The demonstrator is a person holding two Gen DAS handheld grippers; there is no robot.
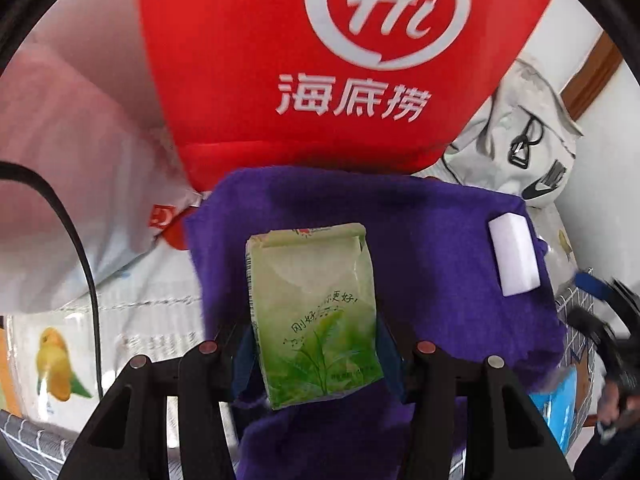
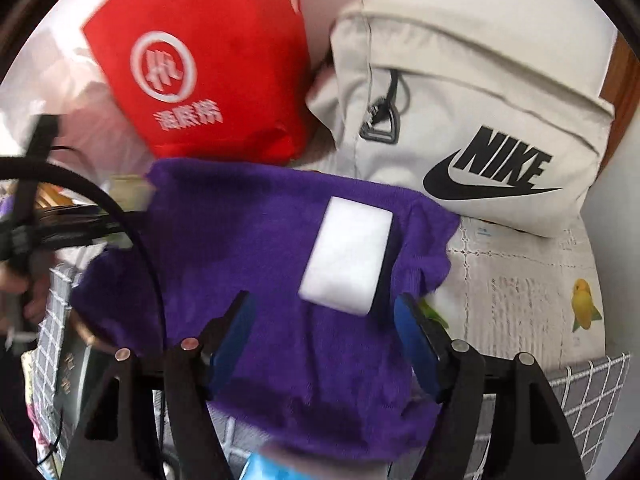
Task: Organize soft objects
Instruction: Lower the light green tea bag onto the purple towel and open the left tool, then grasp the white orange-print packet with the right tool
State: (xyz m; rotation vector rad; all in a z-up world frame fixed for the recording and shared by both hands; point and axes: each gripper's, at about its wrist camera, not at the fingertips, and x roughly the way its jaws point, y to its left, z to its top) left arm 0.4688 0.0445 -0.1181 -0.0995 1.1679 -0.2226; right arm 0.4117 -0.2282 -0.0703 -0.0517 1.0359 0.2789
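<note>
Seen from 2 wrist cameras, a purple towel (image 2: 248, 264) lies spread on a patterned tablecloth (image 2: 516, 288). The left gripper (image 1: 316, 344) pinches a green tissue pack (image 1: 316, 312) between its jaws, holding it above the towel's middle. The right gripper (image 2: 324, 336) has its blue-padded jaws spread with nothing between them, and a white sponge block (image 2: 348, 254) rests on the towel just ahead of them. The likeliest trouble, in my judgement, is the soft pack buckling or sliding out of the left pinch, since its wrapper looks slick and creased. The towel could also bunch or drag if either gripper catches its pile, carrying the sponge with it toward the table edge. A red bag (image 2: 200, 64) with a white logo and a pale grey sports bag (image 2: 472, 120) crowd the far side, touching or overlapping the towel's back edge, so there is little room to push things forward. A black cable (image 2: 132, 236) loops across the towel's left part and could snag the right gripper.
</note>
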